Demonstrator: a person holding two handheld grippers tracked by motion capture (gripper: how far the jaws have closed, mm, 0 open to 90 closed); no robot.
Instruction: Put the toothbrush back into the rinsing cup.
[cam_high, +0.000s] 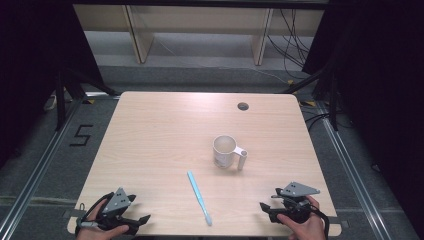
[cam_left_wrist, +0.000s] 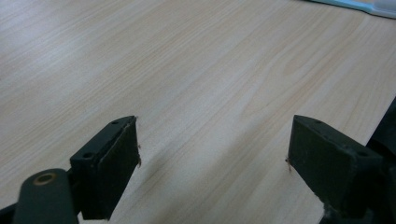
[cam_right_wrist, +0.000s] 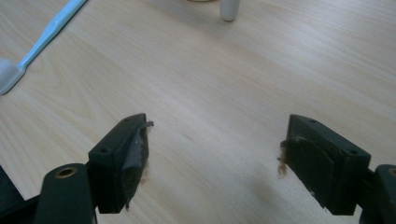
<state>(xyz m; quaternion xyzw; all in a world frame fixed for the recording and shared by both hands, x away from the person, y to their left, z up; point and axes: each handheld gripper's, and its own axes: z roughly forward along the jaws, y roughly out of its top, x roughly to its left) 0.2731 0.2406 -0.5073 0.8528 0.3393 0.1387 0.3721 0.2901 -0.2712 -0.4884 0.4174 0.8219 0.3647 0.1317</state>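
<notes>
A white mug (cam_high: 224, 150) stands upright right of the middle of the wooden table (cam_high: 165, 130), its handle (cam_high: 241, 159) pointing to the front right. In front of it lies a light blue toothbrush (cam_high: 198, 196), head toward the front edge. My left gripper (cam_high: 140, 209) rests at the front left corner, open, with bare wood between its jaws (cam_left_wrist: 215, 140); the toothbrush (cam_left_wrist: 355, 4) lies farther off. My right gripper (cam_high: 269, 198) sits at the front right, open and holding nothing (cam_right_wrist: 215, 135). Ahead of it are the toothbrush (cam_right_wrist: 42, 39) and the mug handle (cam_right_wrist: 229, 9).
A round cable hole (cam_high: 243, 106) sits near the table's far edge. Black curtains hang on both sides. Wooden shelving (cam_high: 200, 30) and cables (cam_high: 295, 35) lie beyond the table. A "5" marking (cam_high: 81, 135) is on the floor at left.
</notes>
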